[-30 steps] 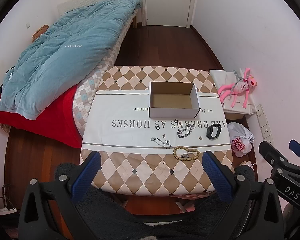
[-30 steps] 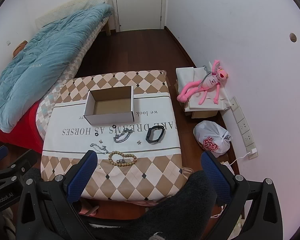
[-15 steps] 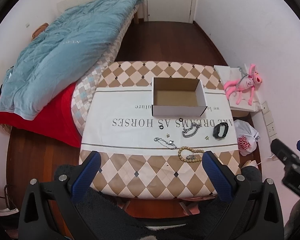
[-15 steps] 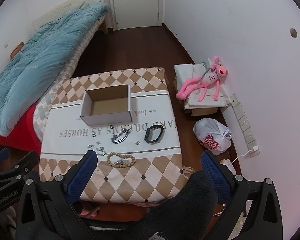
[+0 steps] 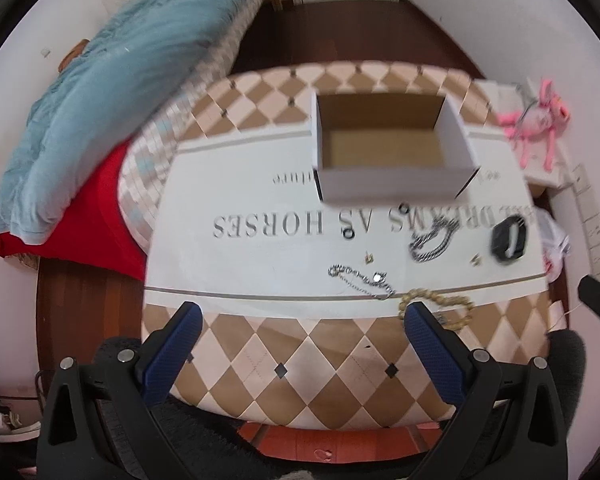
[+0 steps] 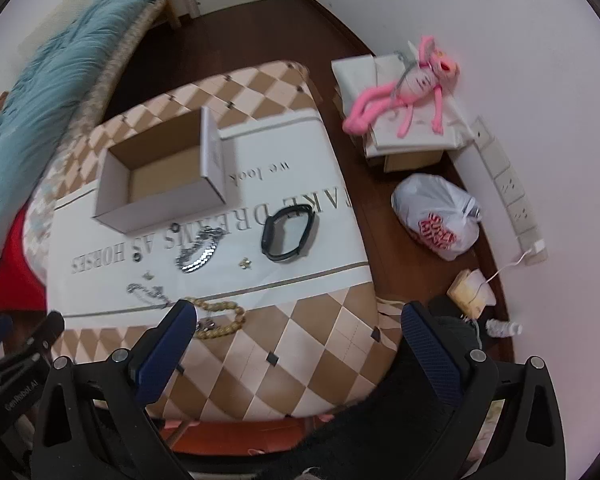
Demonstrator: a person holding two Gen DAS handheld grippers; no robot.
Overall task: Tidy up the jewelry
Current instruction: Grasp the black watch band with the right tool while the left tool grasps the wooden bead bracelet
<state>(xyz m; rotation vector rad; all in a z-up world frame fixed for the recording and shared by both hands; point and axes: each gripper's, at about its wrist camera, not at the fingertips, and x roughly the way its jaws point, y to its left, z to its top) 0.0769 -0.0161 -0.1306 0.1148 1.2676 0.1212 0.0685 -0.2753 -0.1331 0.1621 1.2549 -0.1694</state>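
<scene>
An open, empty white cardboard box (image 5: 394, 182) (image 6: 160, 210) stands on the cloth-covered table (image 5: 260, 356) (image 6: 300, 344). In front of it lie a black wristband (image 5: 509, 238) (image 6: 287, 233), a silver chain bracelet (image 5: 434, 242) (image 6: 200, 250), a thin silver chain (image 5: 360, 278) (image 6: 150, 293), a wooden bead bracelet (image 5: 456, 302) (image 6: 220, 318), two small black rings (image 5: 347, 233) and small earrings (image 6: 245, 263). My left gripper (image 5: 300, 316) is open and empty above the table's near edge. My right gripper (image 6: 296, 316) is open and empty, nearer the wristband side.
A bed with a blue quilt (image 5: 112, 68) and red sheet stands left of the table. A pink plush toy (image 6: 412, 80) lies on boxes by the right wall, with a white plastic bag (image 6: 440, 216) and wall sockets (image 6: 512, 188) on the floor side.
Both grippers have moved down and forward toward the table; the jewelry and box look larger. The right view has swung toward the wristband. Nothing has been picked up.
</scene>
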